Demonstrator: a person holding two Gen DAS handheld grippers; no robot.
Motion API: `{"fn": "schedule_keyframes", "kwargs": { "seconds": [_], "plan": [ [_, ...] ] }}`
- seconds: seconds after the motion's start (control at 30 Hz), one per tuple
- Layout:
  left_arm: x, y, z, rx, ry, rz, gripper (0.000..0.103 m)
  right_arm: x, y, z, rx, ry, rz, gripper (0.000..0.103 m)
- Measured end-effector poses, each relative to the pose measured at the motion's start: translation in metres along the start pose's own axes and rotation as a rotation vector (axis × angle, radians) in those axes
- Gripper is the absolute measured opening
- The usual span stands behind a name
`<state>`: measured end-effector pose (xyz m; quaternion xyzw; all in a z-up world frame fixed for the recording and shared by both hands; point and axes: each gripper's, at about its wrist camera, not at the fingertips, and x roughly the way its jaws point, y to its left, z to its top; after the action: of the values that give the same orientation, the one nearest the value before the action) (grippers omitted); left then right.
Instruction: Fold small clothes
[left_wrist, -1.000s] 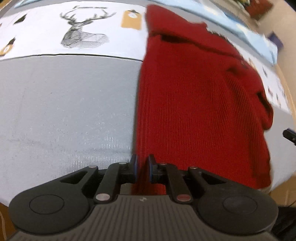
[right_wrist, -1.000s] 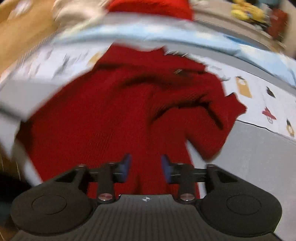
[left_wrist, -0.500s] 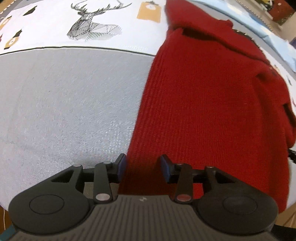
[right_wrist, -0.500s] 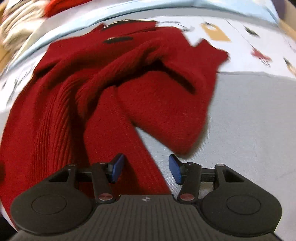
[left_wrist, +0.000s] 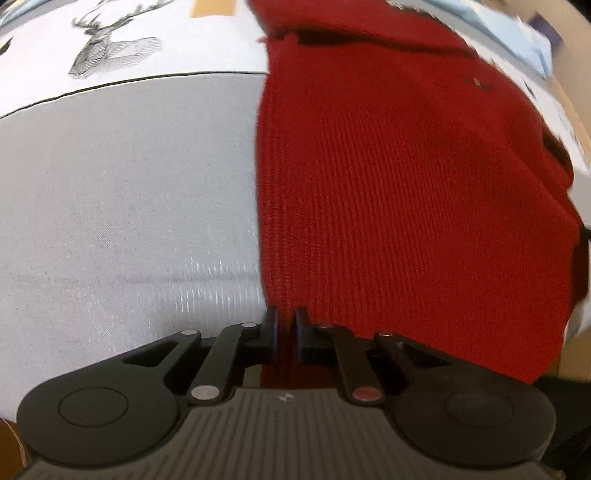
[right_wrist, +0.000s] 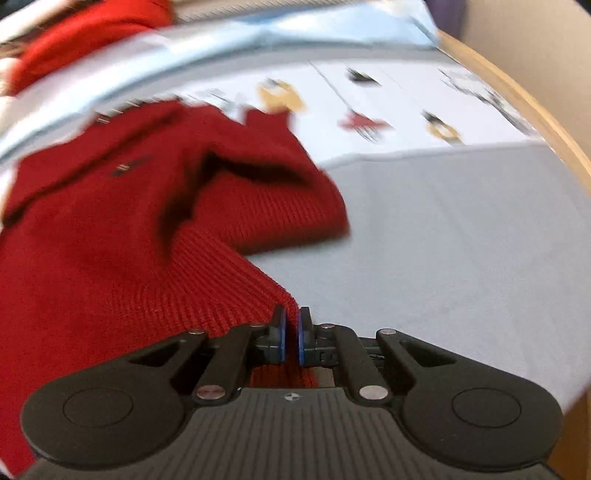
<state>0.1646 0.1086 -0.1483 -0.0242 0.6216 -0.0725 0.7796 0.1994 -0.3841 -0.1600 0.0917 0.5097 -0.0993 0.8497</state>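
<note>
A small red knit sweater (left_wrist: 399, 192) lies on a grey cloth surface (left_wrist: 122, 206), running from the near edge to the far side. My left gripper (left_wrist: 285, 323) is shut on its lower left hem corner. In the right wrist view the sweater (right_wrist: 110, 266) fills the left half, with a sleeve (right_wrist: 280, 199) folded across toward the middle. My right gripper (right_wrist: 291, 325) is shut on the lower right hem corner, which comes to a point between the blue pads (right_wrist: 303, 328).
A white printed cloth with a deer drawing (left_wrist: 110, 55) and small coloured figures (right_wrist: 362, 123) covers the far part. A wooden rim (right_wrist: 546, 122) bounds the surface on the right. More red and light-blue fabric (right_wrist: 92, 40) lies at the back.
Half a second ago both grippers were open over the hem; now both are shut on the sweater's lower corners. The right view has swung to the right.
</note>
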Motion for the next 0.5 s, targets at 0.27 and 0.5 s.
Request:
{"fn": "schedule_keyframes", "kwargs": {
  "seconds": [0.27, 0.5],
  "plan": [
    [-0.024, 0.011, 0.015, -0.064, -0.099, 0.019, 0.011, -0.047, 0.035, 0.001, 0.056, -0.187, -0.059, 0.031],
    [-0.052, -0.017, 0.037, -0.039, -0.332, 0.080, 0.033, -0.105, 0.126, 0.032, 0.006, -0.366, 0.242, 0.062]
  ]
}}
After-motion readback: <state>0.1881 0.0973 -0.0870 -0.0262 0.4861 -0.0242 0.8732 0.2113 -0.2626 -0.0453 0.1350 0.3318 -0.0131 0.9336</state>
